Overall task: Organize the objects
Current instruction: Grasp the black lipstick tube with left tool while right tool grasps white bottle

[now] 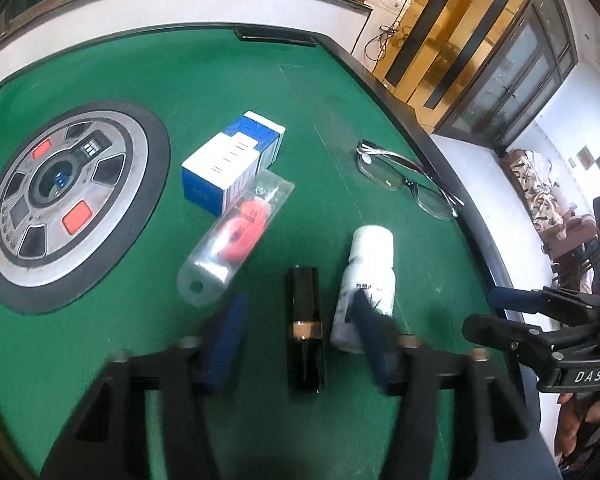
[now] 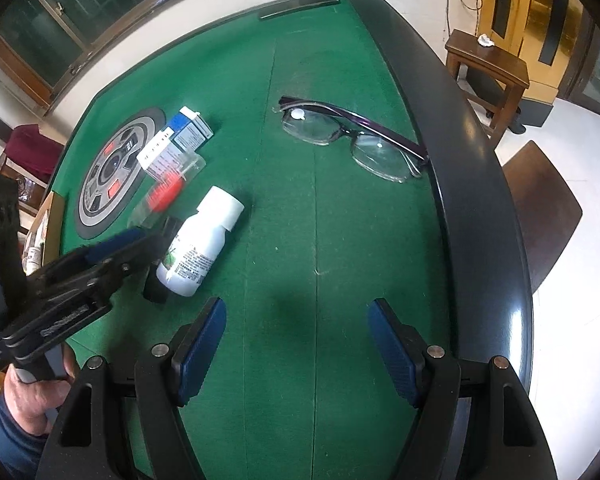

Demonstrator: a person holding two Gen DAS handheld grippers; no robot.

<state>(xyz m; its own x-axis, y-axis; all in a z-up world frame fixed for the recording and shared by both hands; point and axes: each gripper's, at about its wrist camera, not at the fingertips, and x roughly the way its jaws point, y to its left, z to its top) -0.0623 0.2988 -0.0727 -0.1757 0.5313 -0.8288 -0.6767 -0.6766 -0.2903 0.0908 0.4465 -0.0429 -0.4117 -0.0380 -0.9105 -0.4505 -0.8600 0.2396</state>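
On the green felt table [image 1: 220,92] lie a blue and white box [image 1: 232,164], a clear case with a red item inside [image 1: 236,240], a white bottle on its side [image 1: 366,280], a black tube with a gold band [image 1: 305,328] and a pair of glasses [image 1: 404,180]. My left gripper [image 1: 298,304] straddles the black tube; felt shows on both sides of it, and its right finger overlaps the bottle. My right gripper [image 2: 296,344] hangs open over bare felt, between the bottle [image 2: 200,244] and the glasses [image 2: 352,140].
A round silver and black panel [image 1: 64,204] is set into the table's middle. The black raised rim [image 2: 460,160] runs just behind the glasses. Beyond it stand a wooden stool [image 2: 488,68], a dark chair seat [image 2: 540,208] and a gold-fronted cabinet [image 1: 460,40].
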